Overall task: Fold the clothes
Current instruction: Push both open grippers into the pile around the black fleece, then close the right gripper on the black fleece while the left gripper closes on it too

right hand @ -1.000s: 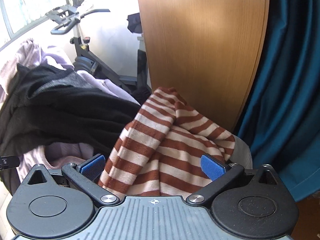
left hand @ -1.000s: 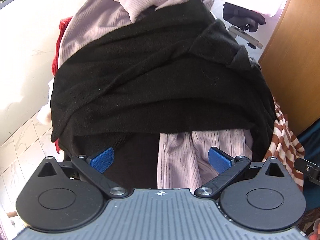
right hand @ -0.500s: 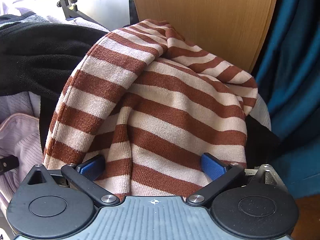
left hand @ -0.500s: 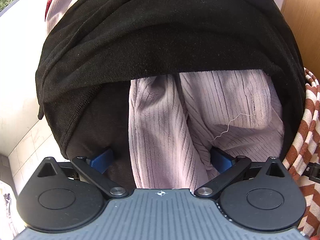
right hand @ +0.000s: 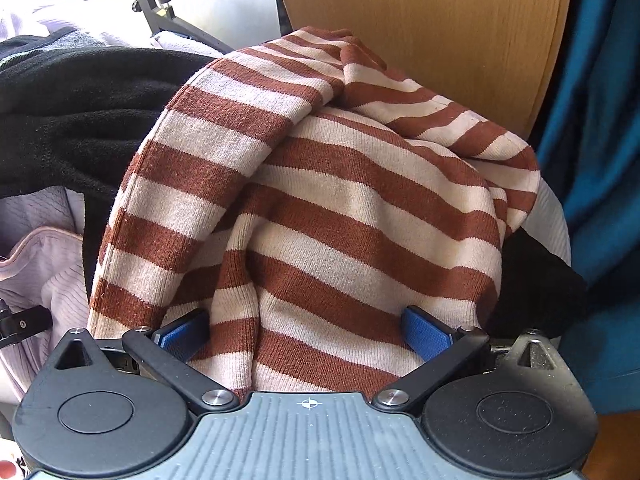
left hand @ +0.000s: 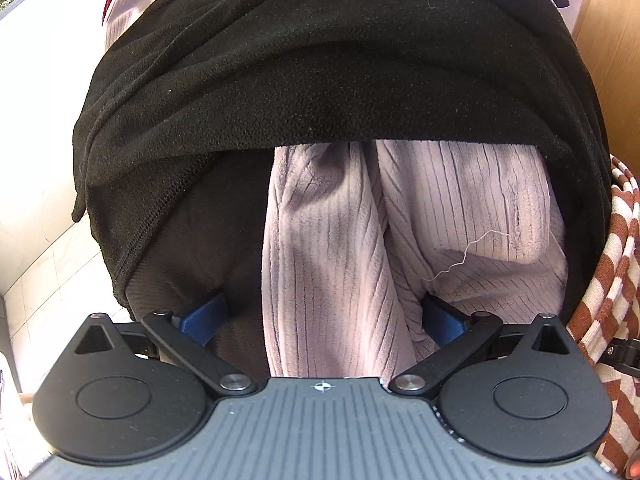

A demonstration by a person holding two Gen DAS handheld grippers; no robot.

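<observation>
You had pushed both grippers in close over the last second: the pile filled each view where a moment before it sat further off. Your left gripper [left hand: 322, 314] stood wide open, pads either side of the lilac ribbed garment [left hand: 332, 248], which hung under the black fleece [left hand: 320, 80] edge. Your right gripper [right hand: 304, 330] was open too, straddling the striped sweater [right hand: 320, 200] draped on the heap. Nothing was clamped yet, so I'd judge folding hadn't begun; this was picking a garment. Room was tight: wooden panel [right hand: 440, 20] right behind the sweater, teal curtain [right hand: 600, 160] at right, bike frame [right hand: 160, 4] behind. Fleece overlapped the lilac piece, so pulling could drag it along.
</observation>
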